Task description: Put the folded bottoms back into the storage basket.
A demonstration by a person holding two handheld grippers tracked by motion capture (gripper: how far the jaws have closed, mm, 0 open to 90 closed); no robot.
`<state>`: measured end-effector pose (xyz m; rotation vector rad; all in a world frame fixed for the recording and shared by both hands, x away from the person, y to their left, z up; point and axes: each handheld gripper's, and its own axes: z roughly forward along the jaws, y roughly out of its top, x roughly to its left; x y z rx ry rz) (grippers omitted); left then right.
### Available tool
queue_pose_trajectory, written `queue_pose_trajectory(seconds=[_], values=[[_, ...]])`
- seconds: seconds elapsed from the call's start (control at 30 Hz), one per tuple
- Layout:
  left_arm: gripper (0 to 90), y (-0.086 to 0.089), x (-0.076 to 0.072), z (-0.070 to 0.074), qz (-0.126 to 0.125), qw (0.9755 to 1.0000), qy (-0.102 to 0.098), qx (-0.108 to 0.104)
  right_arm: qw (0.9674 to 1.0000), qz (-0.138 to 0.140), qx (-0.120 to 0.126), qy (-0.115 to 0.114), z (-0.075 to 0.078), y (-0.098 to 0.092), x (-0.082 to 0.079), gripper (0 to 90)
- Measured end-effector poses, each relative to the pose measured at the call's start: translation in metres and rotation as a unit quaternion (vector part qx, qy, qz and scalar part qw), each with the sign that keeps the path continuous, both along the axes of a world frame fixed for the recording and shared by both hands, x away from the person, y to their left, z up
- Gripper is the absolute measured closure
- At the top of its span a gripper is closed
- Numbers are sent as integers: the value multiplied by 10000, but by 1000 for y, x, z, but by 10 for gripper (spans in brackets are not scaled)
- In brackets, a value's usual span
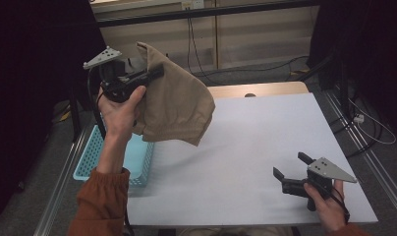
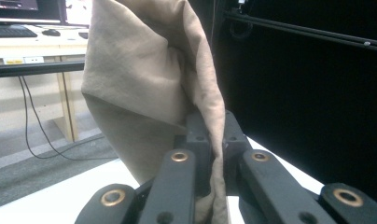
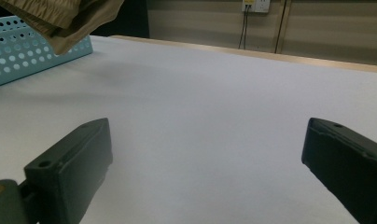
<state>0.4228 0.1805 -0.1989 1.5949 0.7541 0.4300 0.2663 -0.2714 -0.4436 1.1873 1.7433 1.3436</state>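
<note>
1. High view: the left gripper (image 1: pixel 155 73) is raised at about 10 o'clock, above the table's left edge, its jaws pressed together on an upper fold of the tan cloth (image 1: pixel 174 101).
2. The left hand (image 1: pixel 120 110) grips that gripper's body from below; an orange sleeve (image 1: pixel 102 201) runs down to the bottom edge at 7 o'clock.
3. The tan cloth hangs clear of the white table (image 1: pixel 245 147); its long axis runs from a peak at 11 o'clock down to a loose corner toward 5 o'clock, and the bulk droops to the right of the jaws.
4. Below the cloth's lower edge, at about 8 o'clock, a light blue basket (image 1: pixel 91 152) sits at the table's left side.
5. Left gripper view: the left gripper (image 2: pixel 217 149) has a thin fold of the tan cloth (image 2: pixel 144 79) pinched between its closed jaws, and the fabric rises toward 12 o'clock.
6. High view: the right gripper (image 1: pixel 291 167) rests low on the table at 4 o'clock, held by the right hand (image 1: pixel 326 204), jaws spread apart and pointing toward 10 o'clock.
7. Right gripper view: the right gripper (image 3: pixel 205 154) has only bare white table (image 3: pixel 214 116) between its wide jaws; the cloth's lower edge (image 3: pixel 60 18) and the basket (image 3: pixel 28 51) sit at 10 o'clock.
</note>
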Motion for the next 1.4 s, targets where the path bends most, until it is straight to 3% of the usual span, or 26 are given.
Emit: queue_pose_trajectory(seconds=[1.13, 1.4], values=[[866, 69, -30, 27, 408, 9990, -125, -132, 10000, 2, -27, 3, 0, 0, 0, 18], [866, 90, -35, 28, 621, 9980, -94, -90, 10000, 11, -28, 12, 0, 1, 0, 18]])
